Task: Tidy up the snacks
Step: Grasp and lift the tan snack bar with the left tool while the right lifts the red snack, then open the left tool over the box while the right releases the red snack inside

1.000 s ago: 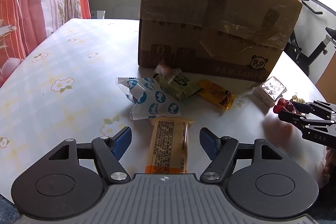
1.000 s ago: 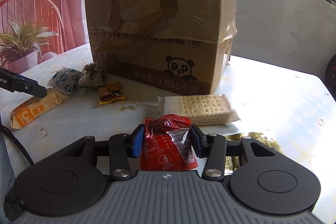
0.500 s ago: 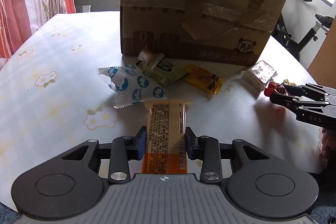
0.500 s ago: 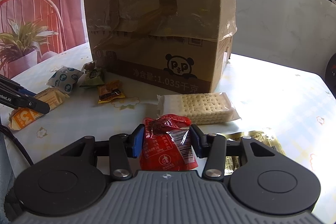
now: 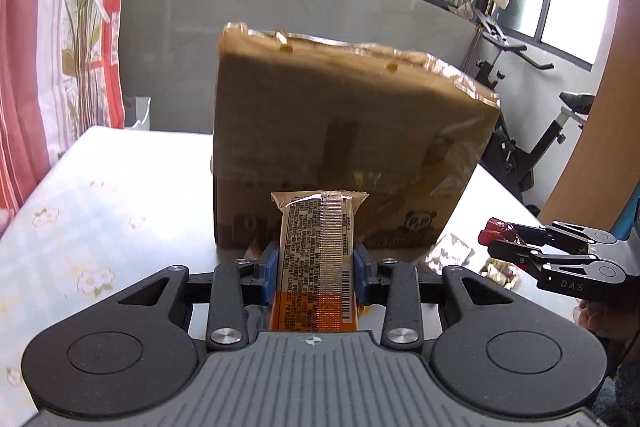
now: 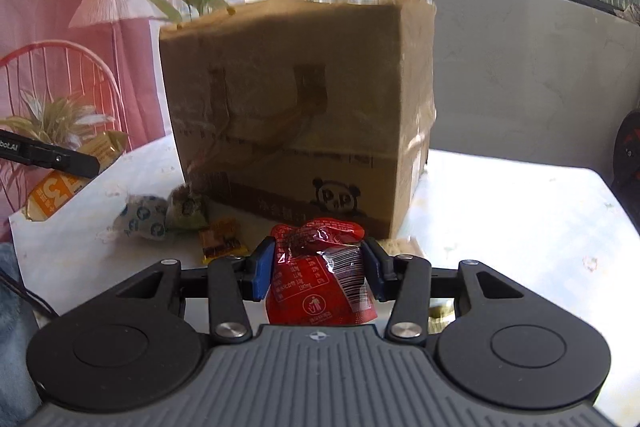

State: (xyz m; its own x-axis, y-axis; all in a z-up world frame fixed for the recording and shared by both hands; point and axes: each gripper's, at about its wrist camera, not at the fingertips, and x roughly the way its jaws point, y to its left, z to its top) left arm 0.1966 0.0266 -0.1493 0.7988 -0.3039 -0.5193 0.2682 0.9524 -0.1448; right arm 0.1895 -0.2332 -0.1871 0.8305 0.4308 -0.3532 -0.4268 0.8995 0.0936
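Windows run behind a low grey wall, with a red curtain to one side and an exercise bike (image 5: pixel 532 131) in the corner. On the counter (image 5: pixel 120 195), covered in a pale floral cloth, stands a taped box (image 5: pixel 352 131) with a panda mark near its base.

Left tongs (image 5: pixel 316 263) clench an orange bar (image 5: pixel 318 259) by its sides; their blue pads press the wrapper, and the bar stands clear of the counter, its far end pointing at the box. The jaws have just been closing on it, and it sits between them.

Right tongs (image 6: pixel 318 265) grasp a red packet (image 6: pixel 320 267), crinkled at the top, also lifted off the counter. From the left wrist view the same tongs (image 5: pixel 516 247) show at the right edge with the packet's red end (image 5: pixel 498 231) sticking out.

Beside the box's near corner lie a blue-dotted packet (image 6: pixel 142 217), a green one (image 6: pixel 188 207) touching it, and a small yellow-brown one (image 6: pixel 222 239). A cracker pack (image 6: pixel 404 247) lies just behind the right tongs, mostly hidden. More wrappers (image 5: pixel 502 273) near it are too blurred to tell.
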